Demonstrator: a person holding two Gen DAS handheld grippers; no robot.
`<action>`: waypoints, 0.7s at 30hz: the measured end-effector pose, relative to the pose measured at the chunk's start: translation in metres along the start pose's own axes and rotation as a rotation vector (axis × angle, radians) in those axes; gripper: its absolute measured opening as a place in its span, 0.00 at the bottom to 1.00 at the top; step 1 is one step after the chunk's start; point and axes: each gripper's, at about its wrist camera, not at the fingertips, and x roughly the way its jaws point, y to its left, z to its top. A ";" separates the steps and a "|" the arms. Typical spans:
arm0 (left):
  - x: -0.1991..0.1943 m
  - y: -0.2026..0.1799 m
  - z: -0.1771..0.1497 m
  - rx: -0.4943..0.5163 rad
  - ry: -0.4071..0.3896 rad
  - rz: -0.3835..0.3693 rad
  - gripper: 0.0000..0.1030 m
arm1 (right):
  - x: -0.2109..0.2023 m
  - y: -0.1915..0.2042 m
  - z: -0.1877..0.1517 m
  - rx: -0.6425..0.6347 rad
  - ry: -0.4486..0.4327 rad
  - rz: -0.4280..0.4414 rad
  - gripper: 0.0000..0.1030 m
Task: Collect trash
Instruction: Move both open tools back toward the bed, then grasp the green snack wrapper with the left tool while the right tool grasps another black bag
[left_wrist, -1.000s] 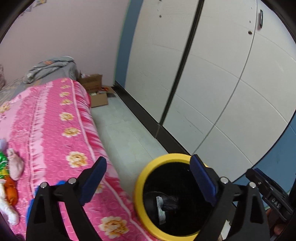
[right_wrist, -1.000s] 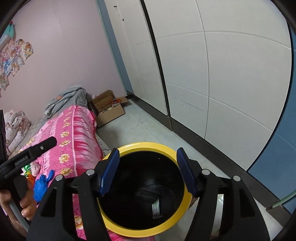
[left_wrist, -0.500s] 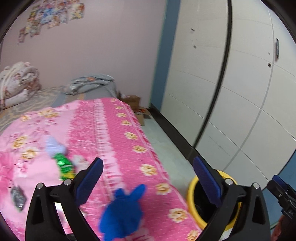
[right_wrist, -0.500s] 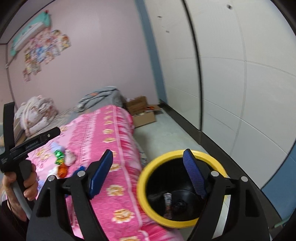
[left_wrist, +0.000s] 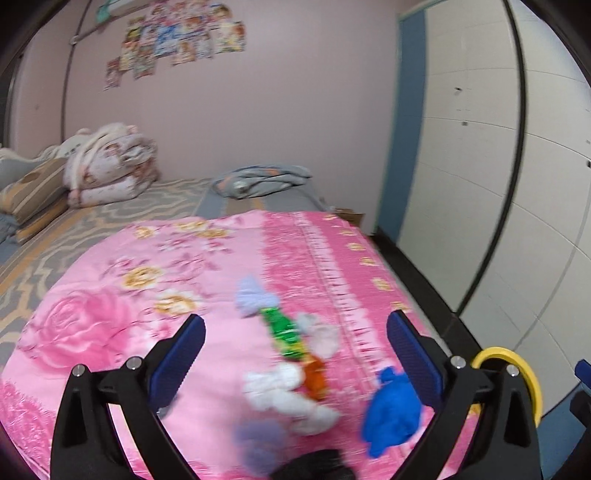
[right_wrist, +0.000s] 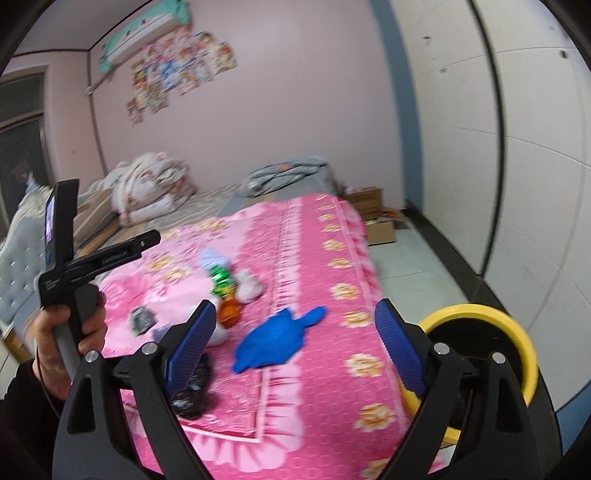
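Several pieces of trash lie on the pink flowered bedspread (left_wrist: 110, 332): a blue glove (left_wrist: 391, 410) (right_wrist: 273, 339), a green wrapper (left_wrist: 284, 332) (right_wrist: 221, 280), an orange wrapper (left_wrist: 316, 376) (right_wrist: 229, 312), white crumpled tissues (left_wrist: 288, 395) (right_wrist: 247, 286), a pale blue scrap (left_wrist: 251, 299) and a dark wrapper (right_wrist: 142, 319). A yellow-rimmed black bin (right_wrist: 480, 314) (left_wrist: 524, 373) stands on the floor beside the bed. My left gripper (left_wrist: 295, 354) is open and empty above the trash. My right gripper (right_wrist: 295, 339) is open and empty, over the blue glove.
Folded quilts (left_wrist: 107, 166) and a grey blanket (left_wrist: 262, 181) lie at the bed's far end. Cardboard boxes (right_wrist: 373, 218) sit on the floor by the wall. White wardrobe doors (right_wrist: 517, 147) line the right side. A black crumpled item (right_wrist: 192, 391) lies near the bed's front edge.
Both grippers have swung left and up, away from the bin toward the bed. The trash pile is now in the middle of both views. Both stay open.
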 end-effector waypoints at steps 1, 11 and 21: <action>-0.001 0.009 -0.002 -0.004 0.000 0.013 0.92 | 0.003 0.007 -0.001 -0.008 0.008 0.012 0.82; 0.006 0.108 -0.027 -0.052 0.047 0.191 0.92 | 0.042 0.076 -0.025 -0.101 0.124 0.114 0.83; 0.050 0.170 -0.069 -0.122 0.165 0.251 0.92 | 0.084 0.117 -0.061 -0.215 0.252 0.135 0.86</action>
